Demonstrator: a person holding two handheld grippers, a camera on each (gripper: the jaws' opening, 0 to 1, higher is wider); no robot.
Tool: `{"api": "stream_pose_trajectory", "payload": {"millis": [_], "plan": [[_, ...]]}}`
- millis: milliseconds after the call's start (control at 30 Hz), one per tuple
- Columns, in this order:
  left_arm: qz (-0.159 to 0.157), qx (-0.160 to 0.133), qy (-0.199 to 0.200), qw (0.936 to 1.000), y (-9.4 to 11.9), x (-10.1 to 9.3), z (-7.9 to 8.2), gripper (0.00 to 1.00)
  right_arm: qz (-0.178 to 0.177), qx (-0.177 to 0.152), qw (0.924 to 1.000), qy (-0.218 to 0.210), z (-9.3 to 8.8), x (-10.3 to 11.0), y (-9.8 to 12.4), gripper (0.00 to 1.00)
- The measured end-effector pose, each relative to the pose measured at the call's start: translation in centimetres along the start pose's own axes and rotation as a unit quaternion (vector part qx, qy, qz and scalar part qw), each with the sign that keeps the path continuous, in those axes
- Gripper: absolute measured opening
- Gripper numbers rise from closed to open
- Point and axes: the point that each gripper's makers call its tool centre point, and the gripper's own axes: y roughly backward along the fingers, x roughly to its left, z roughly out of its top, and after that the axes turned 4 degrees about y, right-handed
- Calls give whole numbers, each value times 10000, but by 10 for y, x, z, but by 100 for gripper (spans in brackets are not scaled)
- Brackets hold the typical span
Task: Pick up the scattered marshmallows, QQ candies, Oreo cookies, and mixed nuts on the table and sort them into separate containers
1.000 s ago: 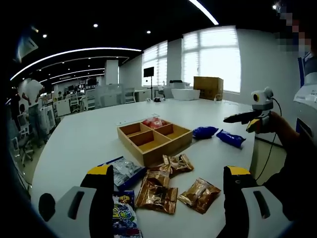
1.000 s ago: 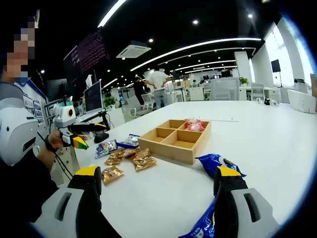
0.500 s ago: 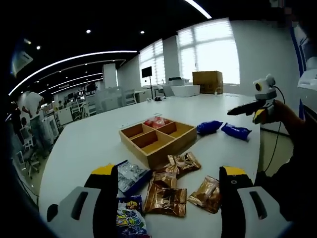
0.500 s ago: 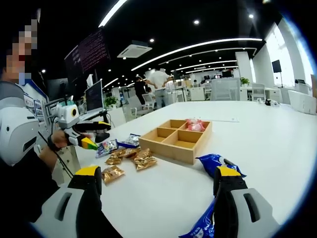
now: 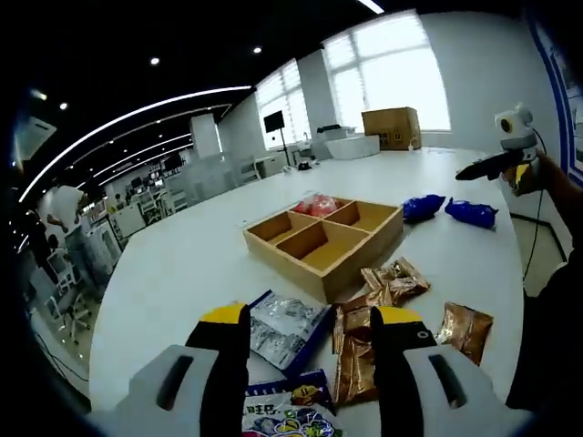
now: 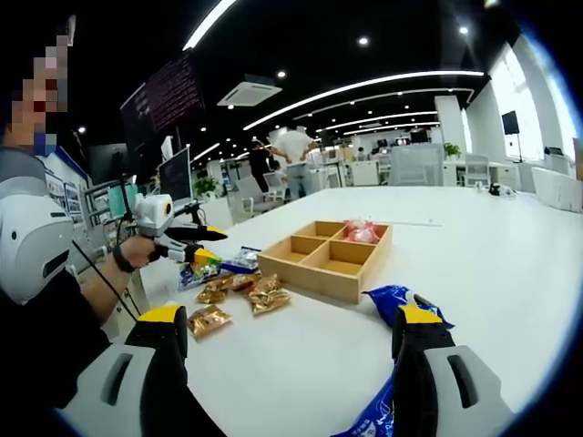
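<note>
— Where do your tools stand?

— My left tool hangs with its jaws apart, nothing between them, over the near snacks on the white worktop. My right tool is likewise spread wide and holds nothing, above a blue packet at the worktop's near edge.

— What lies nearest the left tool?

— In the left gripper view, a colourful candy bag sits right below the jaws. Just past it lie a clear bag with blue trim on the left and a brown packet under the right jaw. Another brown packet lies to the right, and a third rests close against the tray's near side.

— And the tray?

— The wooden tray sits mid-worktop with four compartments. A red bag lies in a far compartment; the other three are bare. Beyond the tray to the right lie two blue packets, near each other.

— Do the tools see each other?

— Yes. The right tool shows far right in the left gripper view, and the left tool shows in the right gripper view, over the snacks left of the tray.
</note>
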Motion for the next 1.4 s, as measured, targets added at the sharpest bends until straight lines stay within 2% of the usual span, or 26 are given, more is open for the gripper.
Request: {"api": "stream_pose_trajectory", "payload": {"millis": [167,333,600,733,967,1067,1400], "plan": [[-101,290,31,9995,-17,2,-18,45,-3,-15,10000,23,2,0,1,88],[-190,424,35,9989,-28,-1,-30,42,-17,-4,10000,-10,-1,-1,1,88],[-202,429,210,9987,-35,2,-33,27,-25,0,10000,-1,0,-3,0,88],[-235,545,57,9982,-37,0,-39,23,-36,-7,10000,14,2,-3,1,88],[-214,363,273,9987,-37,5,-35,14,-18,1,10000,32,3,0,0,88],[-96,154,289,9994,-35,9,-28,9,-30,-14,10000,31,4,-1,1,88],[188,-127,371,9991,-25,21,-17,7,-116,-20,9999,39,1,-5,5,87]]}}
